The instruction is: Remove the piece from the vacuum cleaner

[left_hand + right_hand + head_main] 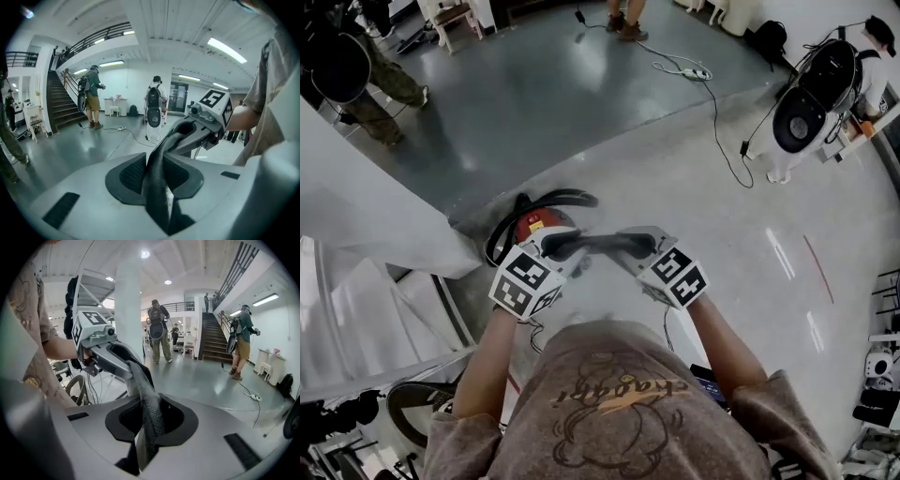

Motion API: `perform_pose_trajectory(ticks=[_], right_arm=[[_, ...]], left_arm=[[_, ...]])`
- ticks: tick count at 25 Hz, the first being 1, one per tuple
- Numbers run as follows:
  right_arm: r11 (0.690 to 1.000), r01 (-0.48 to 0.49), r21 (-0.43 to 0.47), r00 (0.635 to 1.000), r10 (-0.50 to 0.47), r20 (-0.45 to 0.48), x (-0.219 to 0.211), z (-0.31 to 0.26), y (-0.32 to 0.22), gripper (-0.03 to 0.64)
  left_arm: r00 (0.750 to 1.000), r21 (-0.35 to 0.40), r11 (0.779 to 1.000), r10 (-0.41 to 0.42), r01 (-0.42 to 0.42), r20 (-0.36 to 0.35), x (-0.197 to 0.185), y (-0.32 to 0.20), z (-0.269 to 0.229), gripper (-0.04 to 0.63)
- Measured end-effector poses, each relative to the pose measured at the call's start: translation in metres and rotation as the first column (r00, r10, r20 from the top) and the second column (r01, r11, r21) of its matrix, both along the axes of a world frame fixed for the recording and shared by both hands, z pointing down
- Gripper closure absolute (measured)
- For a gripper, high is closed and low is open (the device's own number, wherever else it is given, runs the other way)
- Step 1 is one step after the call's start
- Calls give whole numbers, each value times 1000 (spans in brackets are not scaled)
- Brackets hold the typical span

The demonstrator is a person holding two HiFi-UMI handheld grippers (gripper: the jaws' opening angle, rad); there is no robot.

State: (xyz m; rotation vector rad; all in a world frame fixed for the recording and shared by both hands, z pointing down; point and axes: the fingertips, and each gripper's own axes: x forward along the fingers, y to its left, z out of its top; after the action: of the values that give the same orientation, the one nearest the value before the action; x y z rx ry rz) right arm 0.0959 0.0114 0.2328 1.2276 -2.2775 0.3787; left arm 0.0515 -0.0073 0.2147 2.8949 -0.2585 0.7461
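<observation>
While you hold both grippers facing each other above the floor, the piece (600,244) spans between them as a dark, slightly bent strip. Your left gripper (567,249) has its jaws narrowed onto 1 end, and your right gripper (639,247) is pinched tighter on the other end, where the surface looks meshed. Neither pair of jaws has anything else between them.

Below your left gripper sits the vacuum (534,225), red-bodied, with its black hose (555,198) looped behind it. From the head view you cannot tell whether the piece touches the vacuum. The 2 gripper views show it running free from jaw to jaw, so I judge it already off and the task late in its removal step.

Your next move calls for carrying the piece sideways, clear of the vacuum and hose, while keeping both grips matched so the strip does not twist or slip. Then lower it to bare floor, and loosen 1 gripper before the other.
</observation>
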Motion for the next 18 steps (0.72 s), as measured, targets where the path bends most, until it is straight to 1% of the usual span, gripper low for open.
perform_pose_trajectory(ticks=[8,12,15,18], right_arm=[[995,-83,47,992,78,101,-3,-13,6,568],[990,-128,54,980,118,158,0,-6,8,563],[989,-134,54,973,122,196,3,-1,10,560],[989,-138,47,969,125,212,7,6,13,558]], left_arm=[[994,-18,997,-74,73,-77,-7,5,-11,502],[991,-29,997,-80,78,-108,-7,8,-2,502],[989,-35,996,-86,82,-118,-6,11,4,502],[988,-35,996,-89,85,-125,-2,15,11,500]])
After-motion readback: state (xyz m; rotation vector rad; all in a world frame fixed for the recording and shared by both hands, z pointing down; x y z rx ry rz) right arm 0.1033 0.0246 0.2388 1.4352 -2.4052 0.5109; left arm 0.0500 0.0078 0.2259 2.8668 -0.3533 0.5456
